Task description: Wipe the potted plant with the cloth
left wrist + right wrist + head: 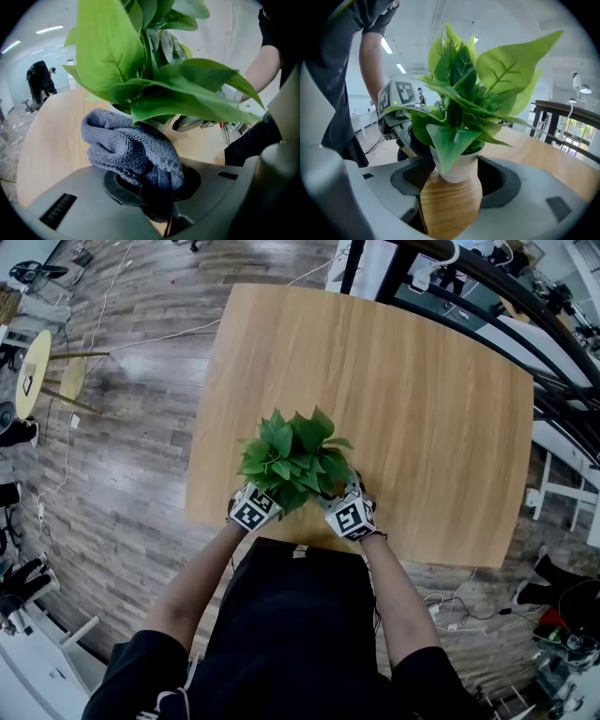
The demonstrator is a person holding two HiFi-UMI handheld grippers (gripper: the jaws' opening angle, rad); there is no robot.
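The potted plant, with broad green leaves, stands near the front edge of the wooden table. Its pot has a wood-grain body and a white rim, and it sits clamped between the jaws of my right gripper. My left gripper is shut on a bunched grey-blue cloth, which is held just under the plant's lower leaves and touches them. In the head view both grippers flank the plant, left gripper and right gripper, with their jaws hidden under the foliage.
The table's front edge runs right under the grippers. A dark metal railing stands beyond the table's far right corner. Cables lie on the wooden floor at the right, and a small round yellow stand is at the far left.
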